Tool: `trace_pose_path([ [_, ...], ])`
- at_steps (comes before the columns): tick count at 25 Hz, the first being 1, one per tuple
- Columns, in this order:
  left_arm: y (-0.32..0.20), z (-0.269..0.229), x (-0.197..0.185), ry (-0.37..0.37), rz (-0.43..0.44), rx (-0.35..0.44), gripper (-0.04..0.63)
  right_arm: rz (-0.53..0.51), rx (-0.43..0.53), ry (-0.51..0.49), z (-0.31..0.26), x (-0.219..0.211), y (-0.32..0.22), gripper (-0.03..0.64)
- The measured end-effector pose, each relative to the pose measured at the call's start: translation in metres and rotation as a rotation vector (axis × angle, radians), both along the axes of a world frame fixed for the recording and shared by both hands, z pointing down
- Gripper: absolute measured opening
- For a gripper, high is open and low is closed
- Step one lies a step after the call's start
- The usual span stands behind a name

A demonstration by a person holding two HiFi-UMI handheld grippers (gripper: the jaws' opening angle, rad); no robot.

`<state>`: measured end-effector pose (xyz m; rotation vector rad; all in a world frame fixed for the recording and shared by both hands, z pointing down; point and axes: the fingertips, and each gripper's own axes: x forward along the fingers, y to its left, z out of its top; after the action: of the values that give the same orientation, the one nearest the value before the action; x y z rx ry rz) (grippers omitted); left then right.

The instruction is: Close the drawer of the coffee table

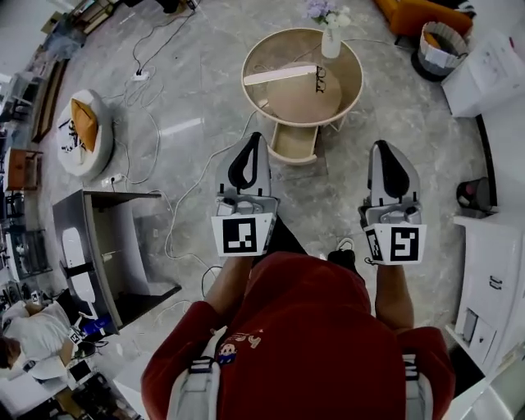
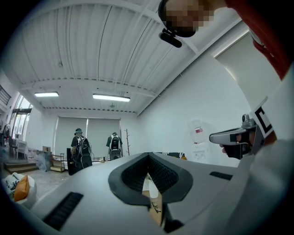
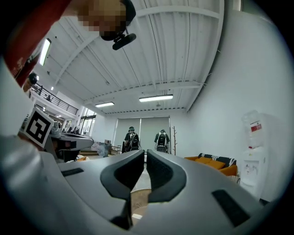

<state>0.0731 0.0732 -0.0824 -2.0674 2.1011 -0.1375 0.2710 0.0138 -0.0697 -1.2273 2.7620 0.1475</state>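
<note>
The round wooden coffee table [image 1: 264, 92] stands ahead of me on the marble floor. Its drawer [image 1: 294, 144] is pulled out towards me and looks empty. A white vase of flowers [image 1: 330, 34] and a white strip sit on the top. My left gripper [image 1: 255, 138] is held level just left of the drawer front, apart from it, jaws shut and empty. My right gripper [image 1: 385, 147] hovers to the right of the drawer, also shut on nothing. In the left gripper view the pads [image 2: 148, 156] meet at the tip, with the table [image 2: 155, 207] showing below them. In the right gripper view the jaws [image 3: 144, 153] leave only a slit.
A white round seat with an orange cushion [image 1: 82, 131] and floor cables [image 1: 156, 123] lie left. A grey desk [image 1: 107, 238] stands lower left. An orange sofa [image 1: 414, 12], a basket [image 1: 443, 43] and white cabinets [image 1: 492, 279] are at the right. Two people with backpacks [image 2: 82, 149] stand far off.
</note>
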Motion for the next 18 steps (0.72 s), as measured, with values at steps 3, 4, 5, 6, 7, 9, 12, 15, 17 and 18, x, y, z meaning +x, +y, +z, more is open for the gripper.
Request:
trace_pose_path([
  [3,-0.027,0.007,-0.059,-0.073,0.101,0.020,0.012,0.064,-0.010,-0.028,0.007,-0.062,-0.015,0.029],
  [4,-0.036,0.007,-0.078,-0.081,0.132,0.035,0.012,0.083,-0.021,-0.035,0.010,-0.083,-0.020,0.028],
  [5,-0.044,0.007,-0.095,-0.086,0.161,0.048,0.012,0.102,-0.041,-0.040,0.015,-0.102,-0.025,0.028],
  [6,-0.052,0.007,-0.110,-0.089,0.189,0.058,0.012,0.121,-0.064,-0.043,0.019,-0.120,-0.029,0.029],
  [7,-0.060,0.008,-0.123,-0.086,0.214,0.062,0.012,0.138,-0.083,-0.046,0.023,-0.135,-0.034,0.028],
  [9,-0.074,0.018,-0.146,-0.068,0.249,0.045,0.012,0.166,-0.108,-0.045,0.028,-0.160,-0.042,0.028],
  [12,-0.080,0.039,-0.166,-0.042,0.279,0.003,0.012,0.207,-0.143,-0.038,0.038,-0.178,-0.043,0.029],
  [15,-0.084,0.048,-0.166,-0.030,0.300,0.013,0.012,0.238,-0.156,-0.037,0.044,-0.178,-0.044,0.029],
  [17,-0.081,0.048,-0.160,-0.036,0.302,0.029,0.012,0.252,-0.154,-0.037,0.047,-0.173,-0.044,0.029],
  [18,-0.079,0.047,-0.156,-0.044,0.299,0.031,0.012,0.256,-0.150,-0.033,0.049,-0.170,-0.044,0.028],
])
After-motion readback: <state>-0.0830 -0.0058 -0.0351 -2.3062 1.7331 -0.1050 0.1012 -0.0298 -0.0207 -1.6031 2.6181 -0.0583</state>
